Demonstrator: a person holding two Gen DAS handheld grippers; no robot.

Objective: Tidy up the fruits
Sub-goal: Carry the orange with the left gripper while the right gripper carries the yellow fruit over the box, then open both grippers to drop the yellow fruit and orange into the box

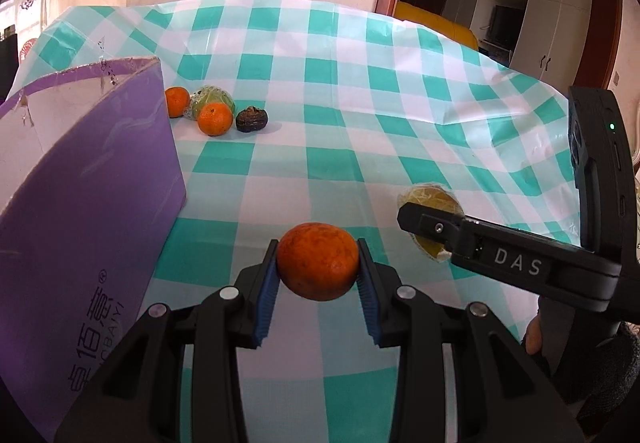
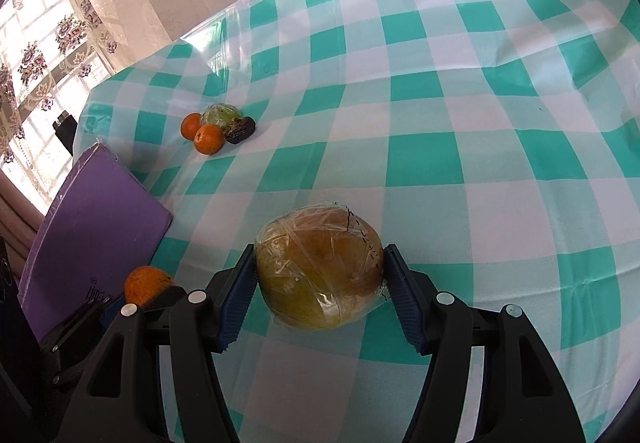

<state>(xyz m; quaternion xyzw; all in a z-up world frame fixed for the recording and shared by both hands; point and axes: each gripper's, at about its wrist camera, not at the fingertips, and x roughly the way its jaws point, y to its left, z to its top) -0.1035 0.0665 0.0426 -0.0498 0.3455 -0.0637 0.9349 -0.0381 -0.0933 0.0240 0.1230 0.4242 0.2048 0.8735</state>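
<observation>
Seen from the left wrist, the left gripper (image 1: 319, 270) clamps a round orange tangerine (image 1: 318, 261) between its blue-padded fingers (image 1: 267, 293), above a table draped in a creased teal-and-white checked plastic cloth (image 1: 360, 91). A tall purple cardboard box (image 1: 92, 195) stands at the left; beyond it lie two small oranges (image 1: 216, 119), a green fruit wrapped in film (image 1: 212, 101) and a dark wrinkled fruit (image 1: 251, 119), clustered together. Pale floral wallpaper backs the table, and a wood-framed doorway opens onto white cupboards. From the right wrist, the right gripper (image 2: 320, 279) grips a yellow-brown pear-like fruit in clear film (image 2: 319, 269), its pads pressed on both sides over the same cloth. The box, the held tangerine and the far cluster sit to the left, beneath a lace-curtained window (image 2: 36, 59).
</observation>
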